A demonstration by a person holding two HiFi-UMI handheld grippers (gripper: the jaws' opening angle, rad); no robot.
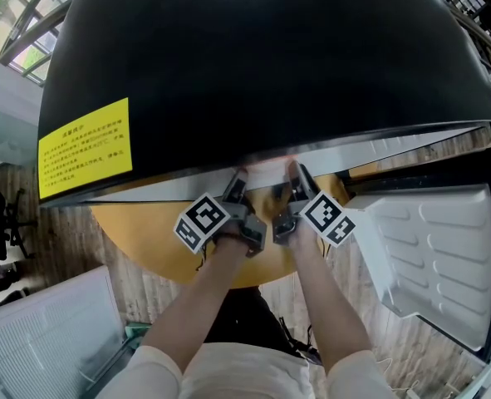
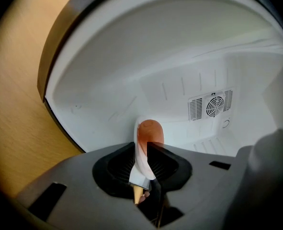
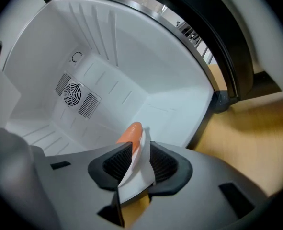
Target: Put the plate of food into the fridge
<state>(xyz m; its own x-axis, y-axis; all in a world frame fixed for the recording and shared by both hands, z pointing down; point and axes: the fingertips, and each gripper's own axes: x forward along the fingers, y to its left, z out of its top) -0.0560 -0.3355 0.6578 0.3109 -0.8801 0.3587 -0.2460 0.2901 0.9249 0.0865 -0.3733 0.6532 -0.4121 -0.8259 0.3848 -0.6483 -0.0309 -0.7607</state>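
A white plate point(image 2: 138, 170) carries an orange-red sausage point(image 2: 150, 131). My left gripper point(image 2: 145, 158) is shut on one edge of its rim. On the opposite edge, the plate point(image 3: 141, 168) sits clamped in my right gripper point(image 3: 135, 159), with the sausage point(image 3: 130, 131) showing just past the pads. Both gripper views look into the white fridge interior point(image 2: 179, 71). In the head view the left gripper point(image 1: 238, 183) and right gripper point(image 1: 299, 179) reach under the black fridge top point(image 1: 253, 65). Only a pale strip of the plate point(image 1: 266, 171) shows there.
The fridge door point(image 1: 428, 248) stands open at the right, white inner liner facing up. A fan vent point(image 3: 74, 96) sits on the fridge's back wall. A round wooden table point(image 1: 145, 239) lies below the fridge. A yellow label point(image 1: 85, 148) is on the fridge top.
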